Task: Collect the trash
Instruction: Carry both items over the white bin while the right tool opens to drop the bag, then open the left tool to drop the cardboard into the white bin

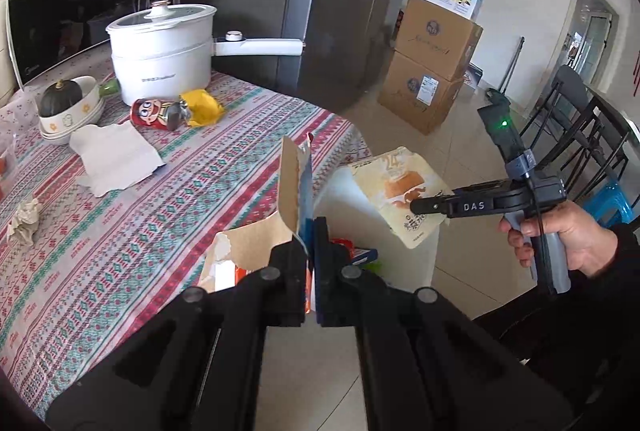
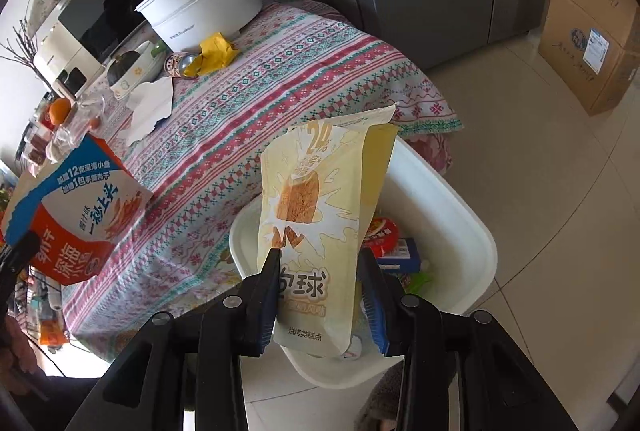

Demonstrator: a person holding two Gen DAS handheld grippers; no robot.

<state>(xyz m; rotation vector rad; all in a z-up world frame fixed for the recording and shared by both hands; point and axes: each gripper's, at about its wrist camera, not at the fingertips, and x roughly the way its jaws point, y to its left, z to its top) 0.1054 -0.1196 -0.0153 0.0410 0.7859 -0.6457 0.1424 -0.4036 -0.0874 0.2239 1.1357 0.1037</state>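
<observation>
Over the white bin [image 2: 460, 199] that stands on the floor just off the tabletop's near corner, both grippers carry packaging for disposal. The right gripper [image 2: 324, 295] has its fingers clamped on the lower part of a cream snack pouch [image 2: 320, 199], which hangs upright above the bin's opening; the left wrist view shows the same pouch [image 1: 400, 187] pinched at its lower edge by that gripper [image 1: 424, 205]. The left gripper [image 1: 310, 255] has its fingers closed on a torn cardboard snack box [image 1: 296, 183], held at the tabletop's near edge, just beside the bin; its blue, white and red printed face [image 2: 80, 215] shows in the right wrist view. The bin already holds a red wrapper [image 2: 384, 231] and a small blue box [image 2: 404, 255].

Step in hand, as judged: dropping collected trash into the bin. The next move calls for parting the right fingers so the pouch falls inside the rim, then bringing the box over the opening.

Still on the patterned tablecloth [image 1: 180, 191], toward its far edge: a red can [image 1: 156, 115] on its side, a yellow wrapper [image 1: 202, 107], a white napkin [image 1: 116, 159], and a crumpled paper ball [image 1: 26, 221] near the left edge.
</observation>
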